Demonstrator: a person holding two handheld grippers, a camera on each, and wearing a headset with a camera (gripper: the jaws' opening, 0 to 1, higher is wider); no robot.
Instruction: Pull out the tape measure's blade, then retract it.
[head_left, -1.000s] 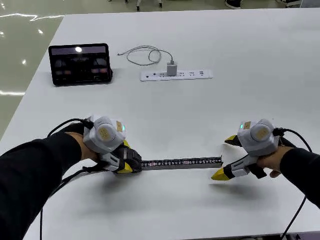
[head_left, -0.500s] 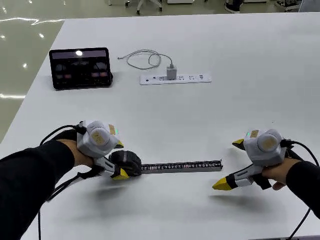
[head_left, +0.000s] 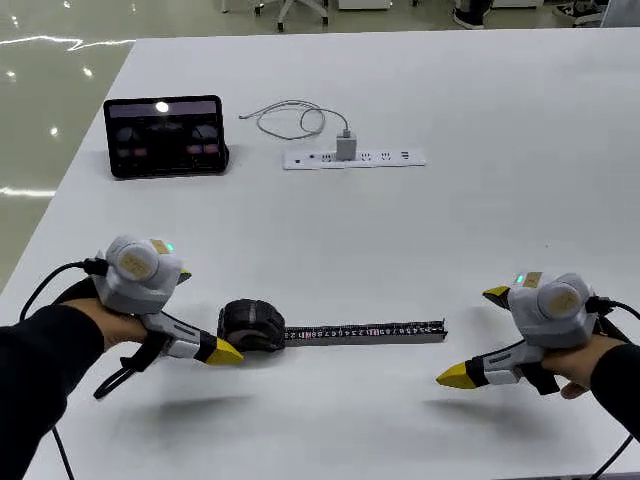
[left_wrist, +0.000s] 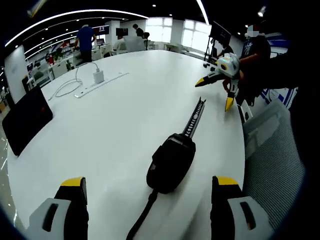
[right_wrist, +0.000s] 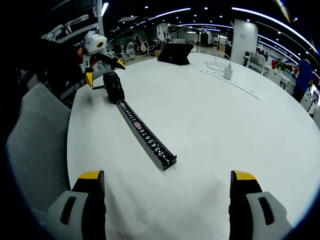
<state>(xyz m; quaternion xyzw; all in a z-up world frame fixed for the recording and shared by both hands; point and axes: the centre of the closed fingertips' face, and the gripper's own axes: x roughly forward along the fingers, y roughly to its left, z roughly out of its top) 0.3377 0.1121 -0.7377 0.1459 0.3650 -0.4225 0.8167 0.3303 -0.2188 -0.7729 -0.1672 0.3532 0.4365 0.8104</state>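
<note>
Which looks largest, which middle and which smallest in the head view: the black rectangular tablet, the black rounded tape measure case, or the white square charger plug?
1. black rectangular tablet
2. black rounded tape measure case; it lies nearer to the camera, so its true size against the tablet is unsure
3. white square charger plug

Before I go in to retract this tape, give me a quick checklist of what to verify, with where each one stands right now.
1. The blade pulled out, flat on the table: ok.
2. The left gripper open and lined up on the case: ok, not touching it.
3. The right gripper open, apart from the end hook: ok.
4. Nothing lying on the blade: ok.
5. Lock or release button reachable: cannot tell.
</note>
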